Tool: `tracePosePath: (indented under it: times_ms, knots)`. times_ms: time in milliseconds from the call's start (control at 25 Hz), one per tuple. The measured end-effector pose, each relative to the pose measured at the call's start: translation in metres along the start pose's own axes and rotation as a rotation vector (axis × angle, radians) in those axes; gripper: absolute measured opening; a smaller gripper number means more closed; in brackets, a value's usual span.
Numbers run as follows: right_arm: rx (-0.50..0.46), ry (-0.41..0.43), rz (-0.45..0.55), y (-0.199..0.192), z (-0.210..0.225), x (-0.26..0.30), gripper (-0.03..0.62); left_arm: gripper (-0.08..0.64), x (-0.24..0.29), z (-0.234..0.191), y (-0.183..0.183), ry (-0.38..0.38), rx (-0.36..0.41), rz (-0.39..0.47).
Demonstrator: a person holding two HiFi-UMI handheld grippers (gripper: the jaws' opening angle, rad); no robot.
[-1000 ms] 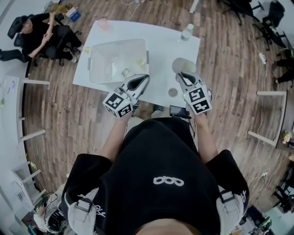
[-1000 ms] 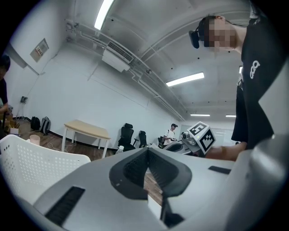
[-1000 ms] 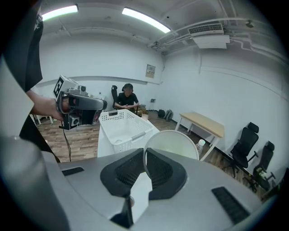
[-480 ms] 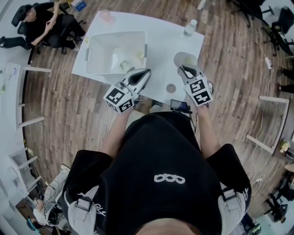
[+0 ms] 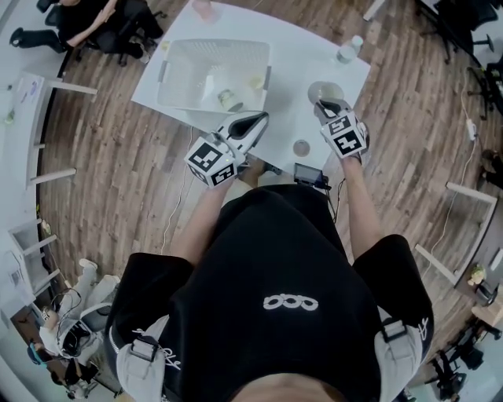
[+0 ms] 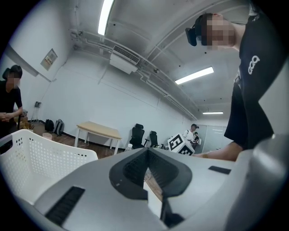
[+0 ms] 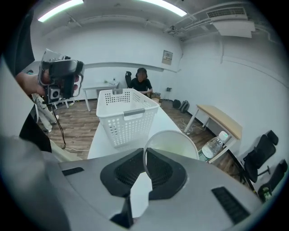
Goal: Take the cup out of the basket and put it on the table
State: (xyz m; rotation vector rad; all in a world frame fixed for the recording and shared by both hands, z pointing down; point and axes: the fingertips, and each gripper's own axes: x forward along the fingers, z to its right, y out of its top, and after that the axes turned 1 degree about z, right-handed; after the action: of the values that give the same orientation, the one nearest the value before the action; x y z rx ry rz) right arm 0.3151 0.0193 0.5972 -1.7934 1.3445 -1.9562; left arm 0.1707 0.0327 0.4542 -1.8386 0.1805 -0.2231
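A pale translucent cup (image 5: 324,93) is near the right edge of the white table (image 5: 295,63), outside the basket. My right gripper (image 5: 324,106) is shut on its near rim; in the right gripper view the cup's (image 7: 174,144) thin wall runs between the pads of the right gripper (image 7: 145,164). Whether the cup's base touches the table I cannot tell. The white perforated basket (image 5: 169,78) stands on the table's left half. My left gripper (image 5: 258,119) hovers over the table's near edge beside the basket, shut and holding nothing; the left gripper (image 6: 146,155) has its pads together.
A small jar (image 5: 229,100) and a yellowish item (image 5: 255,82) lie in the basket. A water bottle (image 5: 346,49) stands at the far right corner, a pink cup (image 5: 204,9) at the far edge. A small round lid (image 5: 301,148) and a black device (image 5: 308,174) are near me. A person (image 7: 142,83) sits beyond the table.
The head view has swung, so the table sits higher and more tilted in the frame. Both grippers keep their places over the table; the right one still pinches the cup's rim.
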Motion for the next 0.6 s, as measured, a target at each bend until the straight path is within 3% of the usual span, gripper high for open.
tracePosePath:
  times_ms: [400,600]
  knots:
    - [-0.064,0.128,-0.167,-0.044,0.002,0.090,0.040,0.008,-0.012,-0.012,-0.008,0.066,-0.016,0.002]
    - [-0.093,0.150,-0.243,-0.064,0.006,0.123,0.040,0.008,-0.014,-0.019,-0.011,0.083,-0.025,0.002]
